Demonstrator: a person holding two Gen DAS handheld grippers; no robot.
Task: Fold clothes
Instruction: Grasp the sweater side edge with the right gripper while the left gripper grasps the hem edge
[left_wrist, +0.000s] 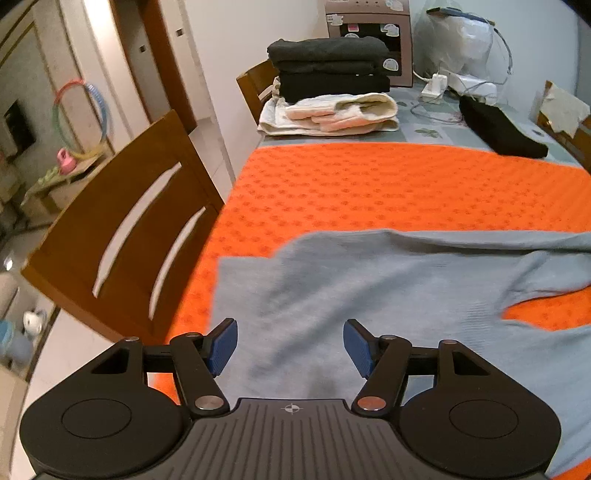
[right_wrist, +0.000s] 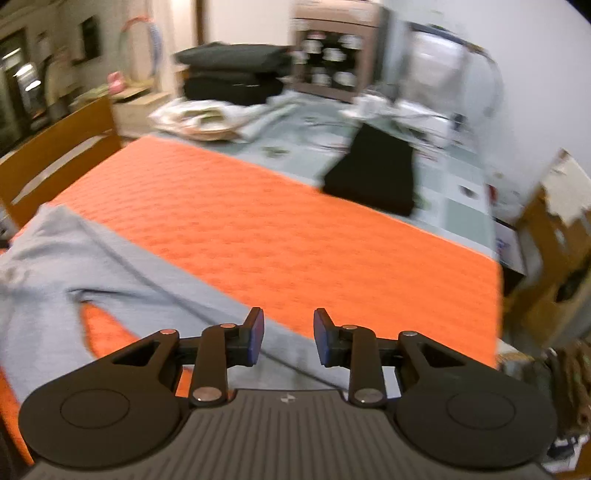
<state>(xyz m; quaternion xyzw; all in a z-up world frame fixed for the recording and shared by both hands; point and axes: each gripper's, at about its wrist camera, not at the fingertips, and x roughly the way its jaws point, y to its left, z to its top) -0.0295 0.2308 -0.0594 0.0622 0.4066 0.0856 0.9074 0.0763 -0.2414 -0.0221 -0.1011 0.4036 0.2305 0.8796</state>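
Both tongs, left (left_wrist: 290, 345) and right (right_wrist: 289, 338), gape empty over the grey knit sweater (left_wrist: 369, 295); we pinch its edges evenly, fold flat on the orange dimpled mat (left_wrist: 369, 184)

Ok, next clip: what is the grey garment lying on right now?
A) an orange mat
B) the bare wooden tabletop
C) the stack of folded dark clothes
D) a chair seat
A: the grey garment is spread flat on the orange mat, which shows around its edges in both wrist views; the stack of folded dark clothes sits apart at the far end of the table.
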